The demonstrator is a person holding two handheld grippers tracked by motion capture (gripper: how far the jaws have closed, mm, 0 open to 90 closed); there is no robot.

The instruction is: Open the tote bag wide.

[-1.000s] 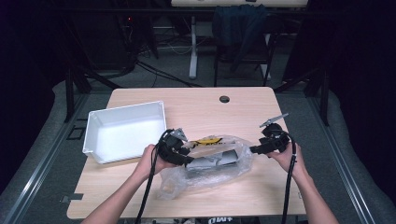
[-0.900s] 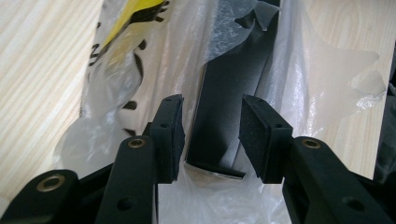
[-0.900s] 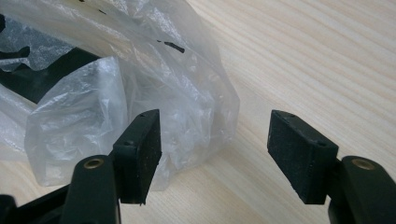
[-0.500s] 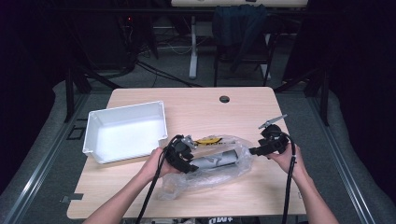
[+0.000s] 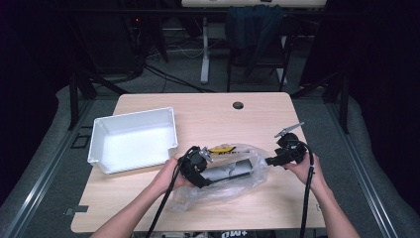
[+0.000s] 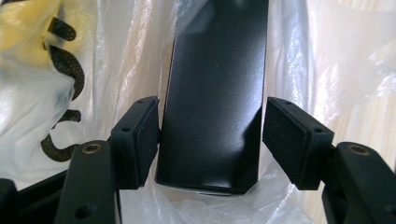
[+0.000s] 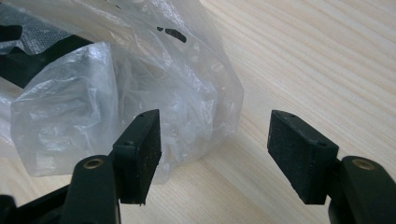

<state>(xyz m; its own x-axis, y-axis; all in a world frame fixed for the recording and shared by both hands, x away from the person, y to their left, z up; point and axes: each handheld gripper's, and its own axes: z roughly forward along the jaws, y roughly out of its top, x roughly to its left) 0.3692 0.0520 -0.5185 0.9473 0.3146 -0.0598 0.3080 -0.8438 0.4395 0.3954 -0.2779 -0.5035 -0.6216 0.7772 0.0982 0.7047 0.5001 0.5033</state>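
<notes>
- The black box (image 6: 212,98) lies inside the clear plastic bag (image 5: 233,173) at the near middle of the table (image 5: 208,111), its long side running left to right in the high view.
- It looks stiff and smooth, with flat glossy faces: probably light, and likely slippery under rubber pads, so the narrow end between the two long faces seems the best place to take hold.
- The left gripper (image 6: 210,135) is inside the bag's mouth, jaws spread on either side of the box end; the left pad touches or nearly touches it, the right pad stands just apart.
- The bag is thin, soft and crinkly; it will likely drag along with the box unless pinned.
- The right gripper (image 7: 215,140) is released, jaws wide, at the bag's right end.
- A white bin (image 5: 133,139) sits to the far left.
</notes>
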